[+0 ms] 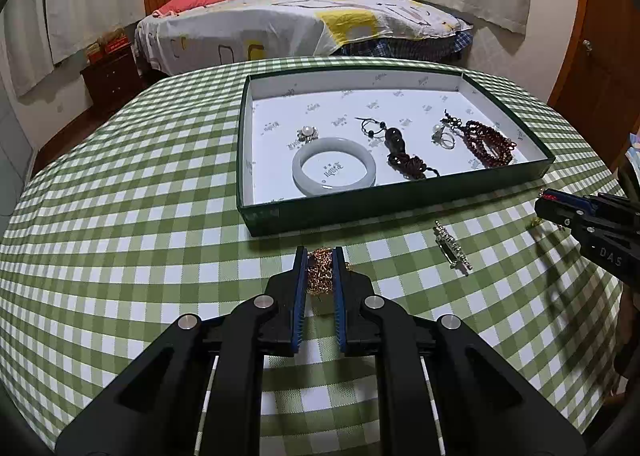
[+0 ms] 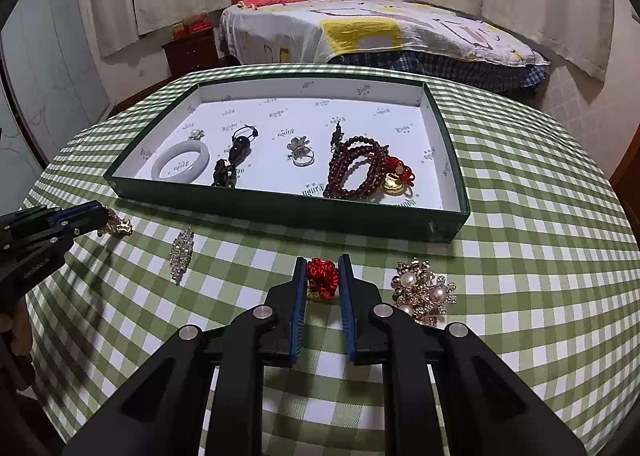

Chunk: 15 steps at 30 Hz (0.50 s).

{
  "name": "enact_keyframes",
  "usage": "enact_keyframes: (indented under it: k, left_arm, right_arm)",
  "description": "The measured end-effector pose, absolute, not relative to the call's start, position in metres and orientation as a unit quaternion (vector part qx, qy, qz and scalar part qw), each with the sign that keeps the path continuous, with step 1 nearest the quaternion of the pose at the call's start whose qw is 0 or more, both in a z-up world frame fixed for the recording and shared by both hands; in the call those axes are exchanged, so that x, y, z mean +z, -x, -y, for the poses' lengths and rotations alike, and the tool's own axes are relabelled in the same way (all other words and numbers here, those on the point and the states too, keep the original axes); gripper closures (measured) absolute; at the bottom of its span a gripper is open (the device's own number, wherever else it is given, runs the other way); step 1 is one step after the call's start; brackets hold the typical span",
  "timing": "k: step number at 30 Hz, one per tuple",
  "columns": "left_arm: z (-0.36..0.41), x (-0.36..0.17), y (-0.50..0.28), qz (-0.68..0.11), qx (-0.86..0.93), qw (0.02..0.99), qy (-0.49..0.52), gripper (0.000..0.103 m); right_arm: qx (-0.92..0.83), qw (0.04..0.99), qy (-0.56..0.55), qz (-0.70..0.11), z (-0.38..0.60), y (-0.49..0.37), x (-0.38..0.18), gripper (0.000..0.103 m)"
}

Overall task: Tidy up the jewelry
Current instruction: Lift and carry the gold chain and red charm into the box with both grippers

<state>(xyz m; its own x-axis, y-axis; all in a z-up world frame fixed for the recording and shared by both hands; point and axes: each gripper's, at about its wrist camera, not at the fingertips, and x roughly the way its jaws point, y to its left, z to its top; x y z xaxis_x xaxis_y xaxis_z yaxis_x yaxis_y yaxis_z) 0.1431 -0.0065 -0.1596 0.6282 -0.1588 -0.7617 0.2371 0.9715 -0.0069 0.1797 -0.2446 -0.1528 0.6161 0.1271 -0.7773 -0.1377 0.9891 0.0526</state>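
Left claw (image 1: 320, 256), lower centre of the left wrist view, is clamped on a tangled gold-coloured chain piece (image 1: 319, 270); blue pads press it from both sides, just in front of the shallow dark green cardboard box lid with white printed lining (image 1: 280, 213).

Right claw (image 2: 323, 264), lower centre of the right wrist view, is narrowed onto a red knotted cord ornament with a gold charm (image 2: 322, 279); both pads touch it.

Counter carries a green and white checked tablecloth (image 1: 120, 215); box lid sits in the upper middle of both views.

Inside the lid, left to right in the left wrist view: pale jade bangle (image 1: 334, 166); small pearl brooch (image 1: 307, 132) just behind it; dark bead pendant on black cord (image 1: 394, 137); silver ring with pearl (image 1: 442, 137); coiled dark red bead strand (image 1: 488, 143); a second red knot with gold charm (image 2: 394, 177) touches the strand in the right wrist view.

On the cloth outside the lid: slim rhinestone bar brooch (image 1: 453, 246) between the two claws; large gold and pearl cluster brooch (image 2: 422, 290) just right of the right claw.
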Motion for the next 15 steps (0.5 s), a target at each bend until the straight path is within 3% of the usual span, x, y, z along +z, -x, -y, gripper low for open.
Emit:
enact_keyframes:
  k: [15]
  left_arm:
    - [0.011, -0.14, -0.132, -0.4, -0.117, 0.907, -0.052, 0.091]
  right_arm:
    - [0.074, 0.906, 0.003, -0.416, 0.248, -0.168, -0.136, 0.087]
